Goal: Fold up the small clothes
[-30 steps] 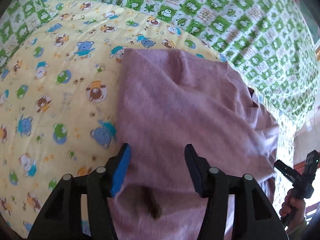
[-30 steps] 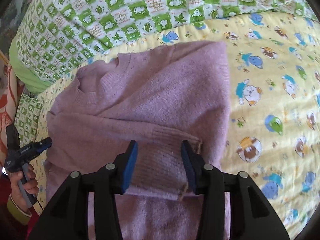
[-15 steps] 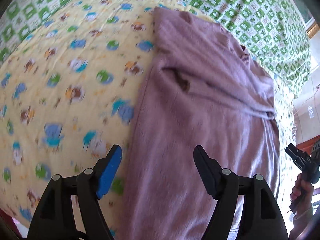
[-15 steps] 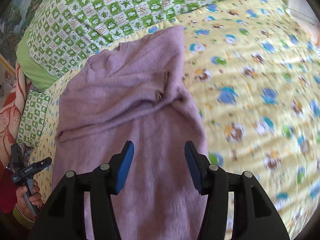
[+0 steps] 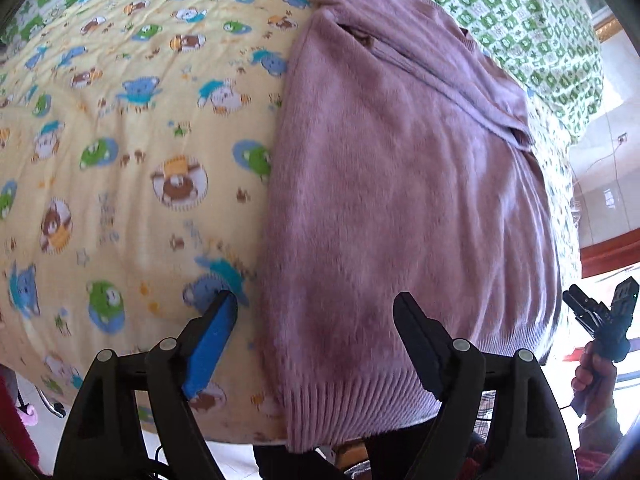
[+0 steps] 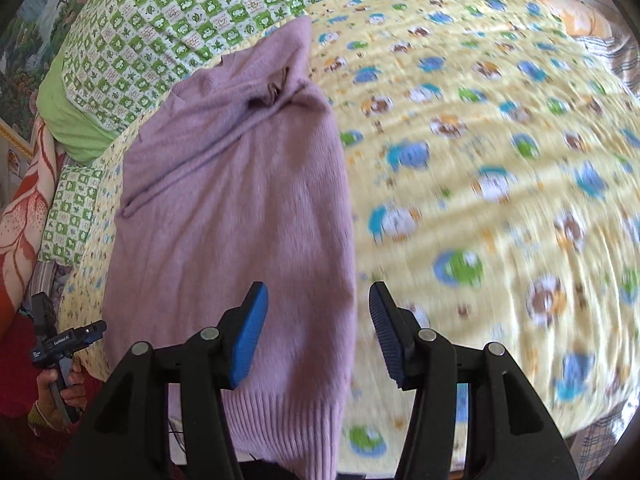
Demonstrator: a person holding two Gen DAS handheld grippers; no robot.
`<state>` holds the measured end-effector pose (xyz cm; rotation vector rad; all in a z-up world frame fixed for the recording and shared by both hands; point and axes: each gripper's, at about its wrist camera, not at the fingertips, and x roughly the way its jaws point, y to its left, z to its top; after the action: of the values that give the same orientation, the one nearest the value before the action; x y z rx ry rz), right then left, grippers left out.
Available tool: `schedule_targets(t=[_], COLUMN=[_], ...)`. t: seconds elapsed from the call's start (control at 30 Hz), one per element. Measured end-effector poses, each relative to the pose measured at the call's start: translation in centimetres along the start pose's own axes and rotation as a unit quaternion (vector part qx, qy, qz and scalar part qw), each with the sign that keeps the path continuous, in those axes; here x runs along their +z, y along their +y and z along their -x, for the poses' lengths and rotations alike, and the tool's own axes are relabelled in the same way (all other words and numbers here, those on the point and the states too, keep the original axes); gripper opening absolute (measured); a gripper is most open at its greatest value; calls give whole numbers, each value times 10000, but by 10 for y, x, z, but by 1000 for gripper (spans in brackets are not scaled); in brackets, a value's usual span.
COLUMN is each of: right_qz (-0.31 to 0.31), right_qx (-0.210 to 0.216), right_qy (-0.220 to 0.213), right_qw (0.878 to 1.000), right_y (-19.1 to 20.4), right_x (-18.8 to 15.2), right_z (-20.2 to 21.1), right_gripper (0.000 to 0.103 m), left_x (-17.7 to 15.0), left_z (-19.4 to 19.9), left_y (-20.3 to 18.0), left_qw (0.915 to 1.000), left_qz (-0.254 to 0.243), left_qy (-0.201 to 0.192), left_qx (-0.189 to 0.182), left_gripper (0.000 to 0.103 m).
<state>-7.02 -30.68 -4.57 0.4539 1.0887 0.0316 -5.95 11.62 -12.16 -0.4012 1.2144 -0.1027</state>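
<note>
A pink knit sweater (image 5: 400, 184) lies flat on the bed, sleeves folded across the chest, ribbed hem hanging at the near bed edge. It also shows in the right wrist view (image 6: 236, 208). My left gripper (image 5: 316, 312) is open and empty, above the sweater's lower left edge near the hem. My right gripper (image 6: 318, 304) is open and empty, above the sweater's lower right edge. The right gripper also shows at the far right of the left wrist view (image 5: 596, 316), and the left gripper at the far left of the right wrist view (image 6: 68, 340).
The sweater rests on a yellow cartoon-print quilt (image 5: 120, 160) that covers the bed. A green checked blanket (image 6: 192, 12) and a green pillow (image 6: 76, 128) lie at the head. The near bed edge (image 5: 240, 436) drops to the floor.
Both grippers have drawn back from the folded sleeves at the chest down to the hem, staying open. The sleeves remain folded across the sweater.
</note>
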Motion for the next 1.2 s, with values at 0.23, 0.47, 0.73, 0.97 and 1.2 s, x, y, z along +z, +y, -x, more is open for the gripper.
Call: schedule_targets(t=[0.23,0.47,0.73,0.97,1.2], right_qz=[-78,-118,-221,-402,-411], right_qx=[44,166,755,1073,1383], right_qy=[159,189,325,451,398], right_qw=[9998,9996,9964,9924,9887], right_y=[-8,-7,2,-3,-13], right_x=[-40,-55,-66,-70,-73], right_z=[8,8,-7,-19,-7], right_gripper=[54,54,54,10,8], left_x=[-25,-30,-26,-27,-30], left_z=[1,3,-2,-3,18], left_y=[-1,7,-1,4,2], left_qw=[9997,9995,9984,9972,9935], left_qz=[-210,-166,-266,-274,-48], left_qy=[110,48,43,141,-90], left_qx=[-106,-279,-490,-678,-1130], left_gripper=[83,83,75,14,7])
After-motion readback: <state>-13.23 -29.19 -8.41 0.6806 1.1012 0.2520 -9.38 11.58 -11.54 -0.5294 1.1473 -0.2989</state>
